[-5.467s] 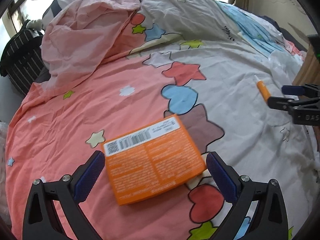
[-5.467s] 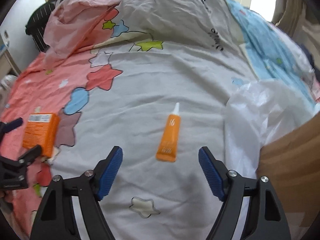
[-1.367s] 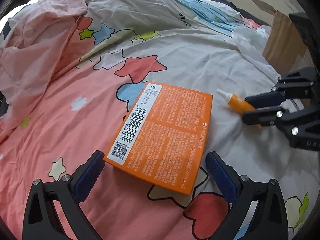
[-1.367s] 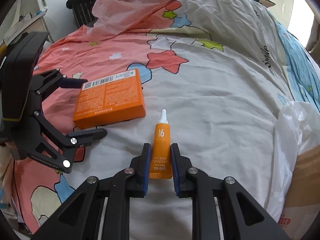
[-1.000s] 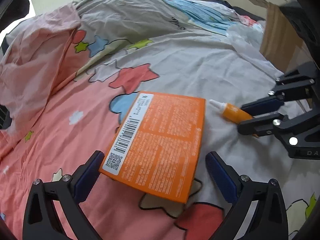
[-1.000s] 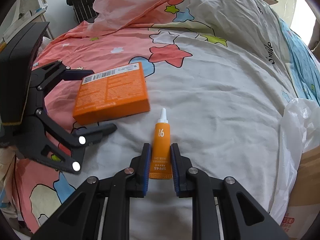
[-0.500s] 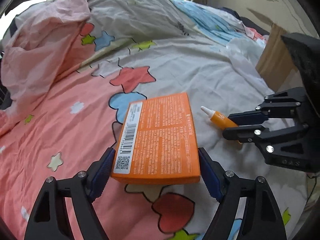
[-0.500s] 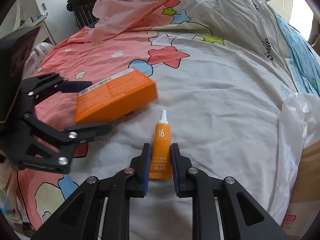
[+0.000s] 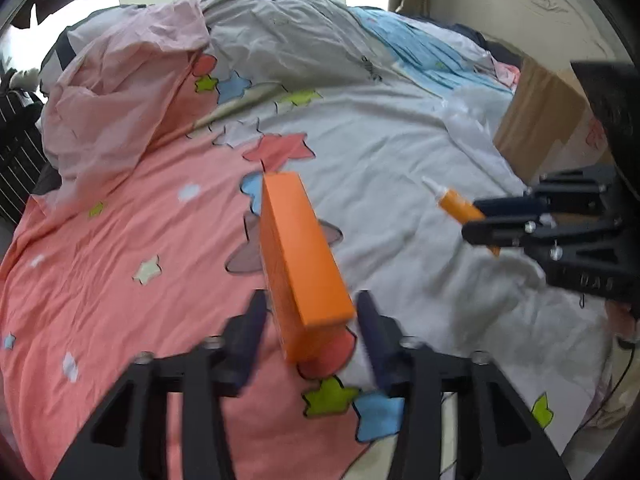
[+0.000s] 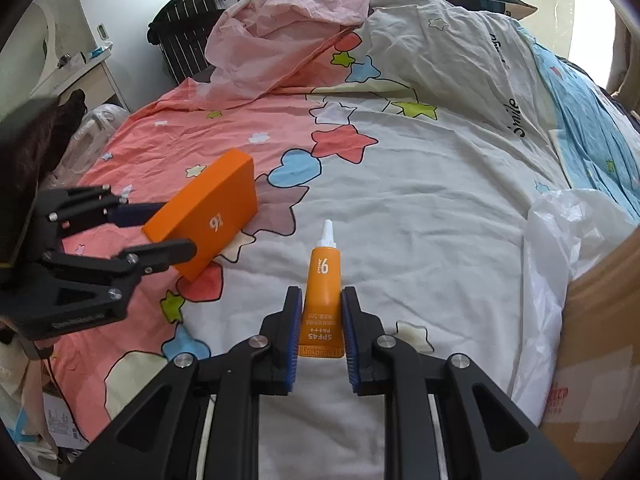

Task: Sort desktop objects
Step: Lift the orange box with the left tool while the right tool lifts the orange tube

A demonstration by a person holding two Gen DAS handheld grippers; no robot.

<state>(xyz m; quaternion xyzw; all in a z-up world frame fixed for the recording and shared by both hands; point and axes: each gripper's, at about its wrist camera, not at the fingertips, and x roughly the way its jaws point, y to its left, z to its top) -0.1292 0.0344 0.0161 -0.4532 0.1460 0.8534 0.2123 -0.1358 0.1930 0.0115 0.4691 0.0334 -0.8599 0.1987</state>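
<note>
An orange box (image 9: pixel 300 256) stands on edge above the star-print bedspread (image 9: pixel 400 168), tilted, with my left gripper (image 9: pixel 310 322) shut on its near end. The right wrist view shows the same box (image 10: pixel 208 216) lifted between the left gripper's (image 10: pixel 176 227) black fingers. My right gripper (image 10: pixel 321 312) is shut on the lower end of a small orange tube (image 10: pixel 325 276) whose white nozzle points away from me. In the left wrist view, the tube (image 9: pixel 456 205) sticks out of the right gripper (image 9: pixel 472 220) at the right.
A cardboard box (image 10: pixel 600 320) stands at the right edge of the bed, a white plastic bag (image 10: pixel 560 240) against it. A crumpled pink sheet (image 9: pixel 120 100) is piled at the far left. A black striped bag (image 10: pixel 188 40) and a white bedside table (image 10: pixel 80 76) stand beyond the bed.
My left gripper has closed on the orange box, lifted it off the bedspread and turned it from flat onto its edge. The right gripper keeps hold of the tube.
</note>
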